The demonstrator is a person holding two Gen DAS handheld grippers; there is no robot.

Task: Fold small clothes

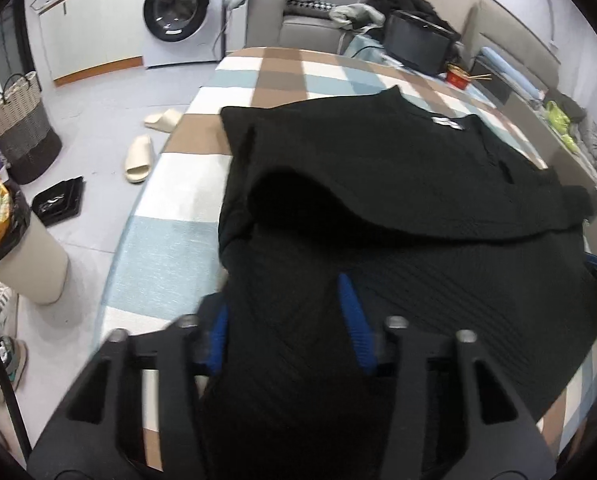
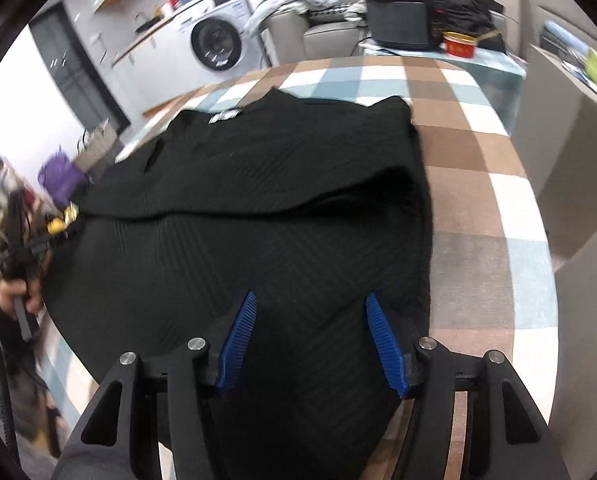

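Sweater (image 1: 378, 168), black, lies partly folded on checked tabletop (image 1: 282, 68). Left hand-held gripper (image 1: 284, 312) and right hand-held gripper (image 2: 310, 320): jaws spread over near hem, pads clear of cloth.

My left gripper (image 1: 286, 312): one pad buried under the black sweater (image 1: 378, 184); sweater's near hem cut off at btm edge.

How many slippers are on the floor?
2. One slipper lies near the corner of the checked blanket; the other slipper lies just nearer the camera. More may be hidden.
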